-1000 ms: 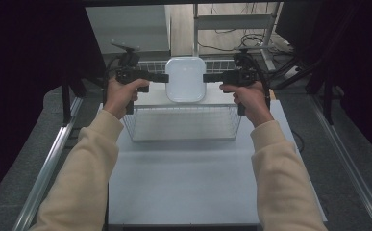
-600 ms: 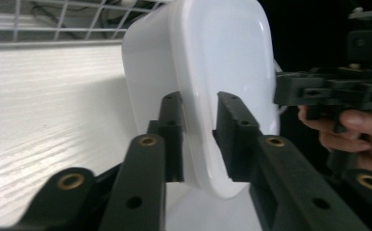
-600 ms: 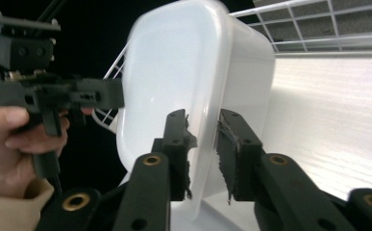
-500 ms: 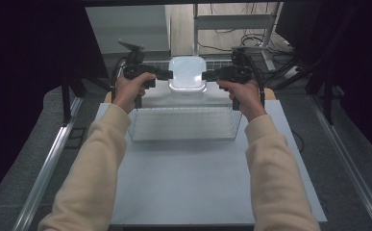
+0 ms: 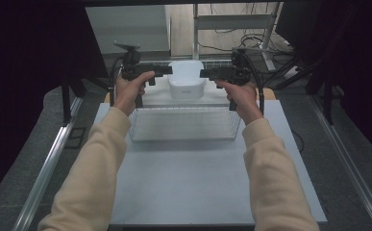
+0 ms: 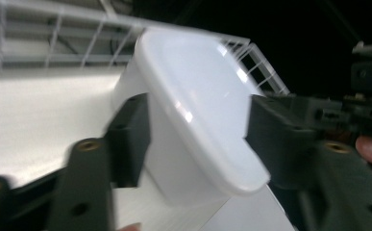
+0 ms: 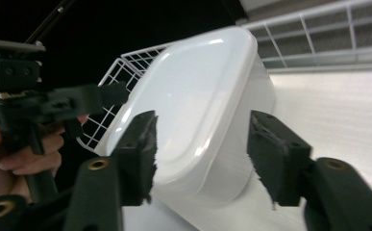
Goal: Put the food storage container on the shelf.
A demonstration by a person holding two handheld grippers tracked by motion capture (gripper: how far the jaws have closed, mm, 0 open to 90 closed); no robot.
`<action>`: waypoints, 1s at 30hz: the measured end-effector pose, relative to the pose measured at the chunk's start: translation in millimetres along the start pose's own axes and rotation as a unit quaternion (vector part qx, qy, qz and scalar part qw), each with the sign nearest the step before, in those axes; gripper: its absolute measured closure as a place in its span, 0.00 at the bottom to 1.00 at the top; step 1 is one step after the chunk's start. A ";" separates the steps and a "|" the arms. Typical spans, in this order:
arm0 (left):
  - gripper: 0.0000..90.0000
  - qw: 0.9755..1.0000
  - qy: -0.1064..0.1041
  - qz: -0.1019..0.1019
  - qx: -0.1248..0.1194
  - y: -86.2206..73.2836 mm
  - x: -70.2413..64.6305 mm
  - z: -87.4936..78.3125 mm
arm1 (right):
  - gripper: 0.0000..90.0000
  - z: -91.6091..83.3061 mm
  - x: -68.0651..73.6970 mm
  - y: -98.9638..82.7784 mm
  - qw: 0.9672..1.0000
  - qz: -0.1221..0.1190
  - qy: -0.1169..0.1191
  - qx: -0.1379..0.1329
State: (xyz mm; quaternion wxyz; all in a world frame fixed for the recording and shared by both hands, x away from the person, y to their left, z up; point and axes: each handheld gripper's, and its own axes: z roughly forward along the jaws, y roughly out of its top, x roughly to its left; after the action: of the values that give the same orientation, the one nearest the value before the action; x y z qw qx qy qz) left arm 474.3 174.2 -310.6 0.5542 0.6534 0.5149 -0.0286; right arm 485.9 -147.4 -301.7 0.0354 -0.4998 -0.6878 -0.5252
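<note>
Flanking the white lidded container (image 5: 186,80), the left claw (image 6: 195,139) and right claw (image 7: 200,151) both gape open, jaws straddling its ends without gripping. Closing unevenly could let the smooth lid slip or tip the container toward the wire basket (image 5: 183,123).
</note>
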 end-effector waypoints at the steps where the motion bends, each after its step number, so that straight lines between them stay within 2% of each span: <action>1: 0.40 1.000 0.002 0.005 -0.008 0.3 -2.7 -3.9 | 0.47 0.0 0.0 0.0 1.000 0.000 0.000 0.000; 2: 0.35 1.000 0.008 0.019 -0.014 -0.5 -7.4 -12.2 | 0.46 -9.1 5.8 -3.0 1.000 -0.027 0.000 -0.011; 3: 0.34 1.000 0.008 0.019 -0.014 -0.5 -7.4 -12.2 | 0.46 -9.1 5.8 -3.0 1.000 -0.027 0.000 -0.011; 5: 0.33 0.999 0.021 0.042 -0.010 -3.5 -13.6 -24.3 | 0.44 -17.4 9.4 -7.1 0.999 -0.047 0.000 -0.016; 7: 0.32 0.997 0.032 0.062 -0.008 -7.5 -18.3 -33.2 | 0.40 -33.7 12.2 -16.5 0.996 -0.090 -0.014 -0.016; 8: 0.32 0.997 0.036 0.068 -0.008 -10.5 -20.7 -37.8 | 0.40 -33.7 12.2 -16.5 0.996 -0.090 -0.014 -0.016; 10: 0.32 0.996 0.042 0.078 -0.006 -17.8 -25.3 -45.7 | 0.39 -46.3 12.8 -26.0 0.993 -0.119 -0.021 -0.009; 12: 0.32 0.995 0.051 0.088 -0.002 -24.7 -30.0 -51.1 | 0.38 -49.0 13.1 -28.2 0.992 -0.124 -0.022 -0.006; 14: 0.32 0.992 0.058 0.110 0.009 -34.1 -36.8 -57.6 | 0.38 -59.1 15.4 -37.0 0.991 -0.135 -0.021 0.002; 17: 0.32 0.988 0.069 0.138 0.016 -48.1 -44.8 -64.7 | 0.37 -64.6 18.5 -43.5 0.989 -0.144 -0.023 0.002; 18: 0.32 0.987 0.070 0.146 0.017 -55.0 -47.6 -68.3 | 0.36 -69.7 21.7 -51.9 0.987 -0.157 -0.021 0.002; 20: 0.31 0.985 0.066 0.156 0.016 -66.8 -50.8 -74.6 | 0.36 -71.7 22.7 -55.4 0.986 -0.162 -0.022 0.001; 22: 0.31 0.984 0.065 0.166 0.016 -80.1 -52.2 -79.5 | 0.35 -75.4 24.2 -66.3 0.985 -0.173 -0.024 0.000; 26: 0.31 0.979 0.072 0.188 0.011 -116.2 -51.0 -87.8 | 0.32 -82.7 23.0 -105.1 0.978 -0.204 -0.033 -0.012; 28: 0.30 0.979 0.070 0.191 0.013 -133.1 -48.5 -90.3 | 0.31 -85.6 21.2 -120.6 0.976 -0.213 -0.033 -0.015; 29: 0.30 0.979 0.070 0.191 0.013 -133.1 -48.5 -90.3 | 0.31 -85.6 21.2 -120.6 0.976 -0.213 -0.033 -0.015; 30: 0.30 0.979 0.069 0.192 0.013 -150.2 -44.2 -91.4 | 0.31 -89.8 16.8 -142.3 0.975 -0.218 -0.031 -0.020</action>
State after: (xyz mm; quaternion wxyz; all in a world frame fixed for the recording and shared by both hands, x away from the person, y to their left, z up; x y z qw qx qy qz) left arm 299.1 193.0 -352.9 0.5044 0.7473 0.4165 0.1167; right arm 331.6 -197.3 -349.7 -0.1109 -0.3548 -0.7704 -0.5179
